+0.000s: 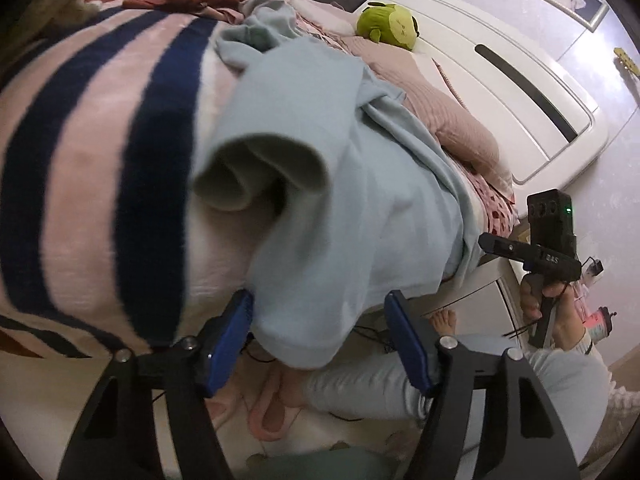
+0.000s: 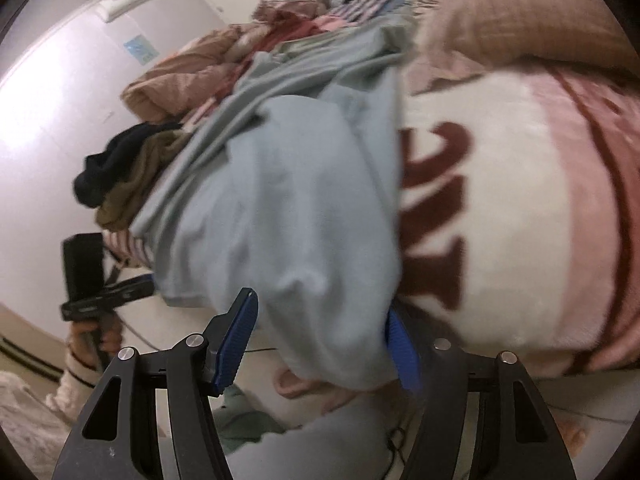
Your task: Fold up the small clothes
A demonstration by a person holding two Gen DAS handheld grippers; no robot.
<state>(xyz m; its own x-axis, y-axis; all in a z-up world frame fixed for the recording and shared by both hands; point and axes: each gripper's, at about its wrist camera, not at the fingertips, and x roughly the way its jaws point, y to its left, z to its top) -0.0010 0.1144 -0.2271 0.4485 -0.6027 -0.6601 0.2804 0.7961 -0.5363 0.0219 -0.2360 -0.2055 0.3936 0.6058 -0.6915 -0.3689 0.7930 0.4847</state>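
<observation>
I hold my left gripper (image 1: 320, 340) level at the bed's edge, its blue fingers (image 1: 234, 340) spread wide with the hem of the light blue garment (image 1: 320, 200) hanging between them, ungripped. My right gripper (image 2: 320, 344) sits likewise, fingers apart around the same garment's (image 2: 288, 200) lower edge. The garment drapes over the striped blanket (image 1: 100, 160). Only the left view shows the green plush toy (image 1: 386, 24) and headboard (image 1: 500, 80); only the right shows the dark clothes pile (image 2: 120, 172).
</observation>
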